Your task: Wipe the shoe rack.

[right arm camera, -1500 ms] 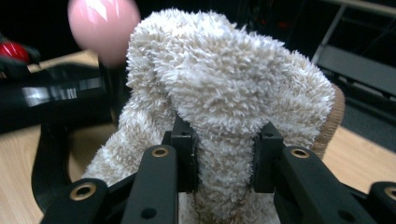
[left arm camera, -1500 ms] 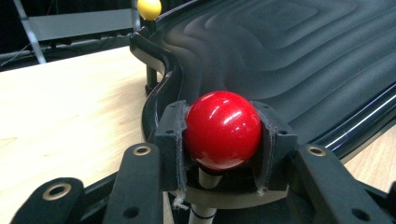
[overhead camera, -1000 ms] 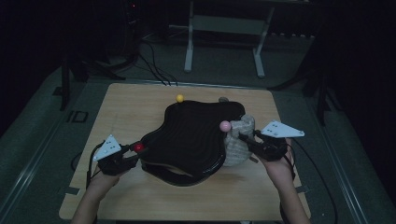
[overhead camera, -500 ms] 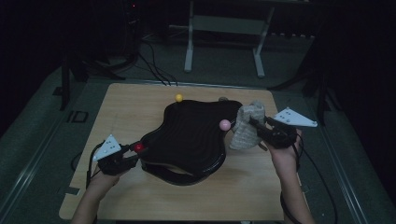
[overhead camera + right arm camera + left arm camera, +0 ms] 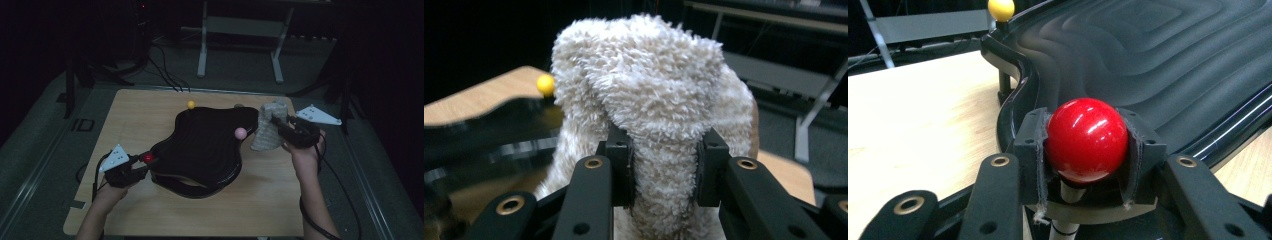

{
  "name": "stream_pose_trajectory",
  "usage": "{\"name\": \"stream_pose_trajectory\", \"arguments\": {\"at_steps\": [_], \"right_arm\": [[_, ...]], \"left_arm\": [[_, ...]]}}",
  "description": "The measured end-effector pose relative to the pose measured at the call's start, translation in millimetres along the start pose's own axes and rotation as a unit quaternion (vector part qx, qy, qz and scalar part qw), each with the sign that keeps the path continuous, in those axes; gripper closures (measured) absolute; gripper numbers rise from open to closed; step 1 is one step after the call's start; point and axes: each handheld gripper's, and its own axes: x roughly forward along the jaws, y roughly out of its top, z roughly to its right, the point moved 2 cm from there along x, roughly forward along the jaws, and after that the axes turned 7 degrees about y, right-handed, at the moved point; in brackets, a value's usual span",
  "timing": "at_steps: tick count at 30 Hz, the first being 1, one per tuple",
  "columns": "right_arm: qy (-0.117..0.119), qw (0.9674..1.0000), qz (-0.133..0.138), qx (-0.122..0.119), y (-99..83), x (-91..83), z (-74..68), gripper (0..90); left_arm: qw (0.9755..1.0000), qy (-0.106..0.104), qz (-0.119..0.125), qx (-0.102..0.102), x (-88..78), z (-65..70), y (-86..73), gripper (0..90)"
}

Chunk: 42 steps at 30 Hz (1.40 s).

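Note:
A black wavy-ridged tray [image 5: 205, 145] [image 5: 1168, 65] stands on thin posts in the middle of the wooden table [image 5: 130, 115]. Coloured knobs sit at its rim: red [image 5: 148, 158] [image 5: 1087, 140], pink [image 5: 240, 133] and yellow [image 5: 191, 104] [image 5: 1001, 9] [image 5: 545, 84]. My left gripper [image 5: 140, 164] [image 5: 1087, 150] is shut on the red knob at the tray's near-left corner. My right gripper [image 5: 276, 125] [image 5: 664, 170] is shut on a fluffy beige cloth [image 5: 269, 126] [image 5: 659, 105], held up just off the tray's right edge beside the pink knob.
Cables trail from both grippers over the table's near corners. Beyond the far edge a grey metal stand [image 5: 240, 30] and dark cables [image 5: 165, 70] lie on the floor. Bare wood shows at the table's left side [image 5: 913, 115] and near edge.
My right gripper has carried the cloth up and toward the far right, from the tray's right side to beyond its edge. The left gripper has kept its hold on the red knob.

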Motion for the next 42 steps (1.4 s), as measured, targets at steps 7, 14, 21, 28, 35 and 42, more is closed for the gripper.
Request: {"name": "stream_pose_trajectory", "arguments": {"at_steps": [7, 14, 21, 28, 35, 42], "right_arm": [[0.01, 0.9994, 0.024, -0.021, 19.3, 3.9, -12.8, 67.7], [0.02, 0.9998, 0.0, -0.005, 1.2, 17.3, -10.2, 69.1], [0.035, 0.9992, 0.007, -0.018, 4.2, 7.1, -13.1, 69.1], [0.029, 0.9993, -0.022, -0.006, -7.6, 12.0, -4.5, 69.3], [0.036, 0.9991, -0.01, -0.022, -12.5, 5.9, -19.0, 69.4], [0.063, 0.9979, -0.01, -0.002, -24.2, 0.1, -20.8, 69.1]], "left_arm": [[1.0, 0.001, 0.0, 0.0, -0.2, 0.3, -0.1, 59.4], [1.0, 0.001, 0.0, 0.0, 0.0, -0.1, 0.0, 59.4], [1.0, 0.003, -0.002, 0.0, -0.3, 0.3, 0.3, 59.3], [1.0, 0.003, 0.0, 0.0, -0.1, 0.1, 0.0, 59.4], [1.0, 0.003, -0.002, -0.001, -0.1, 0.1, 0.2, 59.3], [1.0, 0.004, -0.001, -0.002, -0.3, 0.4, 0.1, 59.3]]}}
